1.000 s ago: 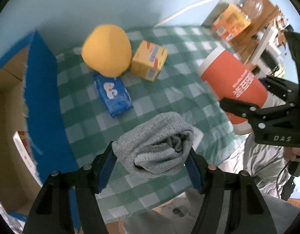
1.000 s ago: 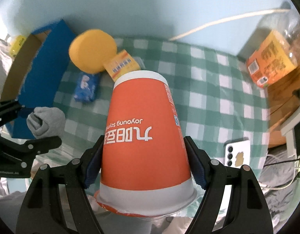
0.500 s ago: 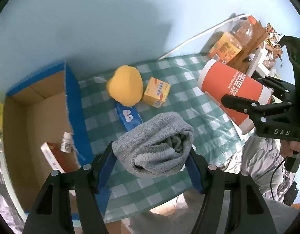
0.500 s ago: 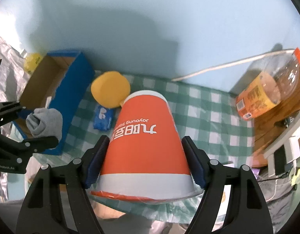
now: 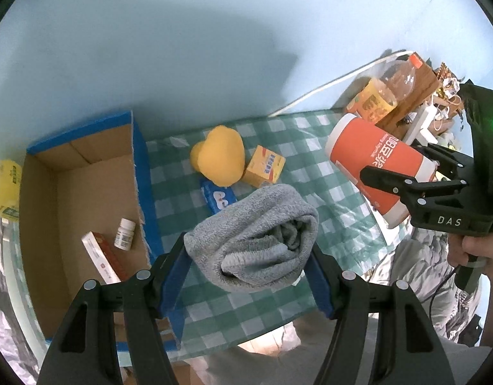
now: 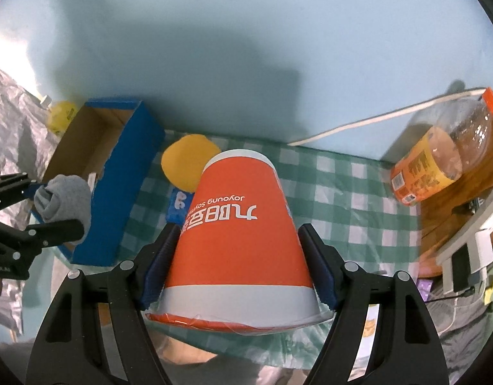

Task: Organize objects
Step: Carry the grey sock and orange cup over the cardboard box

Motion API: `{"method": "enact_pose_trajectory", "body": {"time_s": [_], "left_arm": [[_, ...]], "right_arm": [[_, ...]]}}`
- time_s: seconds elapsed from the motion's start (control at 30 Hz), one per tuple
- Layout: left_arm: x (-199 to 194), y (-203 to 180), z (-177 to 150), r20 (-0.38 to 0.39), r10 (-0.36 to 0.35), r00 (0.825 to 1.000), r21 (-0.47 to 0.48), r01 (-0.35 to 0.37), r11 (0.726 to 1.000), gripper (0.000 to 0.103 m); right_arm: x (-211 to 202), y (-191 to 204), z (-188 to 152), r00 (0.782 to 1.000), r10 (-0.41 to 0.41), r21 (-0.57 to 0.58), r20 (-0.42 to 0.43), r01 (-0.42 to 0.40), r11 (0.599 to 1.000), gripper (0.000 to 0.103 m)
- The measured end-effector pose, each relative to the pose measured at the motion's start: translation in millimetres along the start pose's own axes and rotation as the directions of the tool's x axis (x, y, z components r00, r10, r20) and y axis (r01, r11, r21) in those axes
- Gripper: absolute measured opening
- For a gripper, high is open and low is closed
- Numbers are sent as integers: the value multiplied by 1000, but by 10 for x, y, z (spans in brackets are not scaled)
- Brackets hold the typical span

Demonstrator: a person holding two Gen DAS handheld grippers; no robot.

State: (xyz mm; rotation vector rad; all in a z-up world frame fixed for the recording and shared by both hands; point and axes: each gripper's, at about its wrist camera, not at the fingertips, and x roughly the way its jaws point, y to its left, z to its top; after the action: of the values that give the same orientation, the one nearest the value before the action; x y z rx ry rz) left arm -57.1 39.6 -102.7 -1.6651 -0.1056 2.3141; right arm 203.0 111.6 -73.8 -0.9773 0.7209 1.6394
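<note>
Both claws loaded, held above worktop.
Left claw (image 5: pixel 249 256) clamps rolled grey sock (image 5: pixel 253 237); right claw (image 6: pixel 238 250) clamps inverted orange cup (image 6: pixel 240 240). Green-check worktop (image 6: pixel 342 199); blue-edged box (image 5: pixel 86 199) at 9 o'clock; pale-blue wall (image 5: pixel 182 48) behind.

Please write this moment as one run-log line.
left gripper: holds grey sock | right gripper: holds orange cup | blue box: open

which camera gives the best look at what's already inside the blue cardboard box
The left wrist view. It looks down into the blue cardboard box, showing a small white bottle and a red-and-white carton on its floor. The right wrist view shows mostly the box's outer wall and little of the inside.
</note>
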Motion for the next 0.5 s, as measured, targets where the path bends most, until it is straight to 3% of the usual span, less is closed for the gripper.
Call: {"method": "enact_pose_trajectory", "body": {"time_s": [0.5], "left_arm": [[-112, 50, 57, 7, 14, 1000, -3, -14, 1000, 68]], "right_arm": [[-146, 227, 199, 1000, -8, -61, 29, 10, 998, 77]]}}
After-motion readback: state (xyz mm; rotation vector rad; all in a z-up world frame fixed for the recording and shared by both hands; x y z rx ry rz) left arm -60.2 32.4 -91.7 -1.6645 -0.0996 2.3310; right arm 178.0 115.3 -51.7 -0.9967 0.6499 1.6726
